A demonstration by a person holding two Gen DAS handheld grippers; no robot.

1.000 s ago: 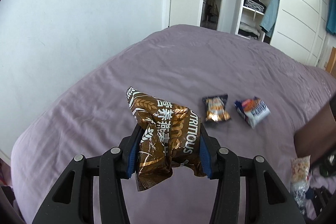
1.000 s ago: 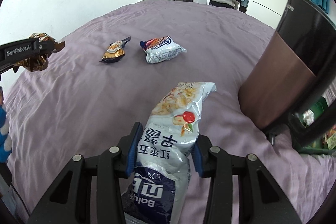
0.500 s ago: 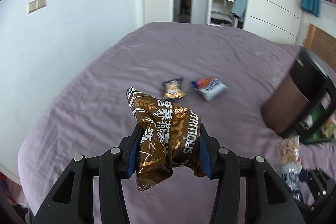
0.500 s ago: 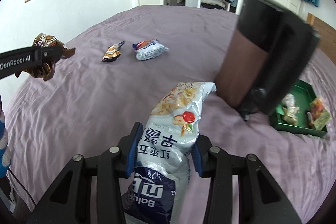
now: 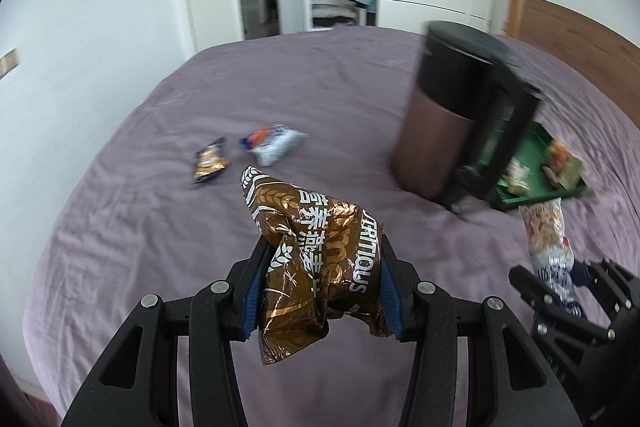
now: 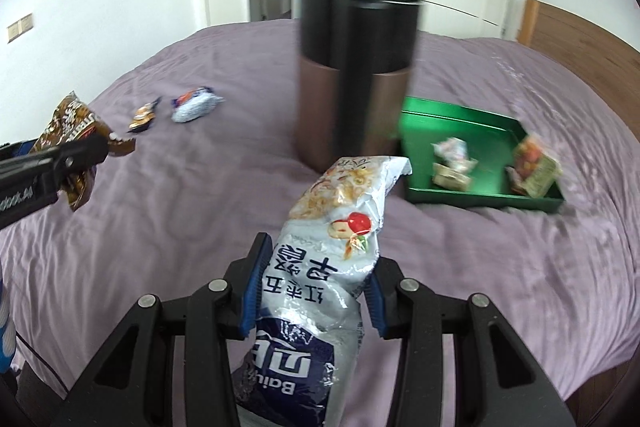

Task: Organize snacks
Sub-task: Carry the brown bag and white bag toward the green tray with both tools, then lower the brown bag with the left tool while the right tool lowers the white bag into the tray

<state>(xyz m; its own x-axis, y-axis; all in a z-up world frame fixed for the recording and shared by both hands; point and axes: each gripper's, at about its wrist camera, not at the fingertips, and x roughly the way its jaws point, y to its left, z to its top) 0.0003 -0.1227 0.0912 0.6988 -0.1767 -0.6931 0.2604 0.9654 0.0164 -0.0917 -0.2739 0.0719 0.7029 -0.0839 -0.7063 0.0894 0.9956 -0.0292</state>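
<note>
Both hands are swinging toward the green tray (image 6: 460, 119), which is now coming into view beside the tall brown bin (image 6: 352, 67). I'm keeping the left gripper (image 5: 320, 291) fingers clamped on the brown packet (image 5: 316, 247) and the right gripper (image 6: 312, 291) fingers clamped on the white bag (image 6: 332, 255). Risk: the bin is blocking the path, and clipping it could be knocking a snack loose onto the bed (image 6: 160, 207)
</note>
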